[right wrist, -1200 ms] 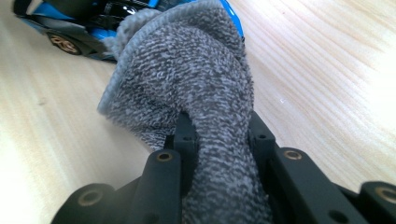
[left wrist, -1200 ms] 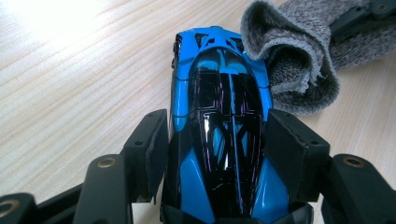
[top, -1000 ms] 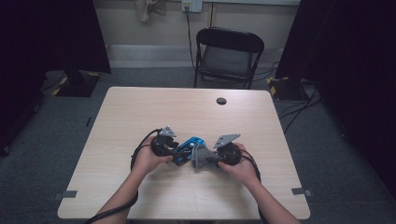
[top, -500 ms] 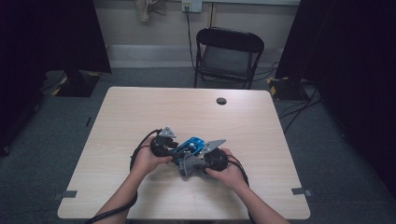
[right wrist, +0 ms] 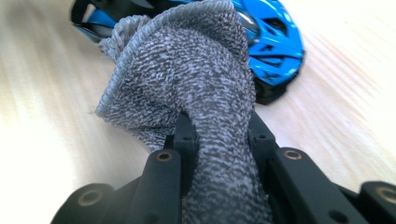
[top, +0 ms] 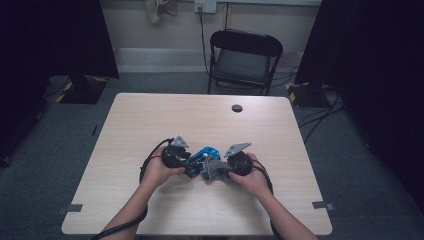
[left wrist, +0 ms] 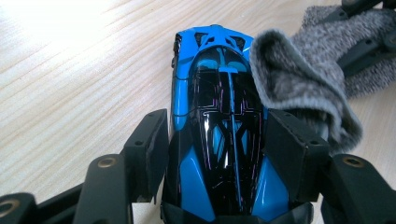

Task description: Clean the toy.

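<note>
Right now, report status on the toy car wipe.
Left gripper shut on blue toy car. Right gripper shut on grey cloth, cloth at car's side. Nothing in the way.

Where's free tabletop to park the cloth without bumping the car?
Bare wood spans the table's far half, from the blue toy car back to the small dark disc, and the left edge strip beside the left gripper. It's crowded at centre-front, where the right gripper presses the grey cloth against the car.

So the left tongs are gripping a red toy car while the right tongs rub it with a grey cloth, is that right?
Not quite: the toy car is blue and black, not red, as the left gripper view shows. The left tongs do grip it, and the right tongs hold the grey cloth against it.
</note>
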`<act>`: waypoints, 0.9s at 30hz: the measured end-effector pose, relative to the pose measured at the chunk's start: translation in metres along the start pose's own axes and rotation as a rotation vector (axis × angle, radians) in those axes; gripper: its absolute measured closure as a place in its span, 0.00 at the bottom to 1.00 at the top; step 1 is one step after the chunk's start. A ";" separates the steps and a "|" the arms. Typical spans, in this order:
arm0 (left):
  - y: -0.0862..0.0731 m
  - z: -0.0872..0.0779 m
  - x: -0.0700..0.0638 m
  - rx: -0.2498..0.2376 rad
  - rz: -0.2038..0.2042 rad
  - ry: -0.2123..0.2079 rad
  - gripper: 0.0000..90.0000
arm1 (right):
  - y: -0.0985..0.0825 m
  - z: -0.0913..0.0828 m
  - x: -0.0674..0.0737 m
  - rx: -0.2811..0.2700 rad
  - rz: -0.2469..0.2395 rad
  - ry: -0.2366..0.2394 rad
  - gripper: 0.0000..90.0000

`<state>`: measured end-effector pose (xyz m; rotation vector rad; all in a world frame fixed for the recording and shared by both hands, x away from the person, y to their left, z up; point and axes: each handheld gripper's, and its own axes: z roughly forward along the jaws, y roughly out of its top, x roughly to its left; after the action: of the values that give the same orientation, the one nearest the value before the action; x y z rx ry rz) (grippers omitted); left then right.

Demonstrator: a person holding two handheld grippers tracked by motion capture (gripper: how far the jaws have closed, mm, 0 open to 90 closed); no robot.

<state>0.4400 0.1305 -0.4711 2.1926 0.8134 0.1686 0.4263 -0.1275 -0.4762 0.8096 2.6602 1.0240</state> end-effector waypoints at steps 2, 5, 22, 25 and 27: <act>0.000 0.000 0.000 0.001 0.001 0.001 0.45 | -0.001 -0.001 -0.003 0.001 0.007 -0.010 0.80; 0.000 0.000 0.000 0.003 0.003 0.001 0.45 | -0.001 -0.003 -0.009 0.012 0.014 -0.030 0.80; 0.000 -0.001 -0.001 0.005 0.014 0.009 0.45 | -0.007 -0.013 -0.025 0.007 0.048 -0.075 0.80; 0.000 -0.001 -0.001 0.005 0.014 0.008 0.45 | -0.007 -0.018 -0.020 -0.005 0.030 -0.036 0.80; 0.000 -0.001 -0.001 0.007 0.016 0.009 0.45 | -0.006 -0.021 -0.011 -0.017 0.003 0.000 0.80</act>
<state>0.4393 0.1305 -0.4704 2.2071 0.8031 0.1831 0.4259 -0.1489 -0.4646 0.8104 2.6474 1.0451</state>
